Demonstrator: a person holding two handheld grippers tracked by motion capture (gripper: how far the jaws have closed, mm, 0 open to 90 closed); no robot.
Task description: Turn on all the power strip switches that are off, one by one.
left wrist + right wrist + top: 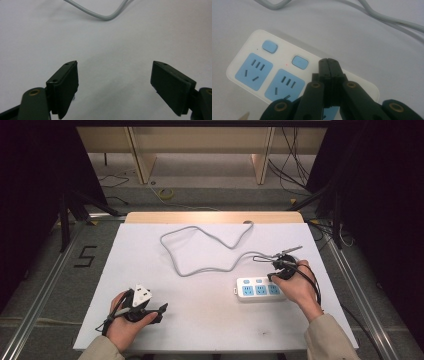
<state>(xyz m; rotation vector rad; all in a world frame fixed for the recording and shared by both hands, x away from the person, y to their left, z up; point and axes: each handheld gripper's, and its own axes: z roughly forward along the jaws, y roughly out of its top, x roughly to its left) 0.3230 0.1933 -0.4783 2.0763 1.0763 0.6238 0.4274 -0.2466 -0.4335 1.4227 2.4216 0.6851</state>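
A white power strip (252,290) with blue sockets and blue switches lies on the right side of the white table (200,330). Its grey cable (200,251) loops across the middle. My right gripper (274,277) hangs over the strip's right end. In the right gripper view its jaws (328,60) are shut together with nothing between them, the tips just past the second blue switch (300,61) on the strip (284,53). Whether they touch it I cannot tell. My left gripper (161,312) rests near the front left, its jaws (114,63) wide open over bare table.
A bend of the grey cable (105,17) lies well ahead of the left jaws, and two strands of cable (387,18) run behind the strip. Beyond the table's far edge are a wooden frame (145,155) and floor cables (167,194).
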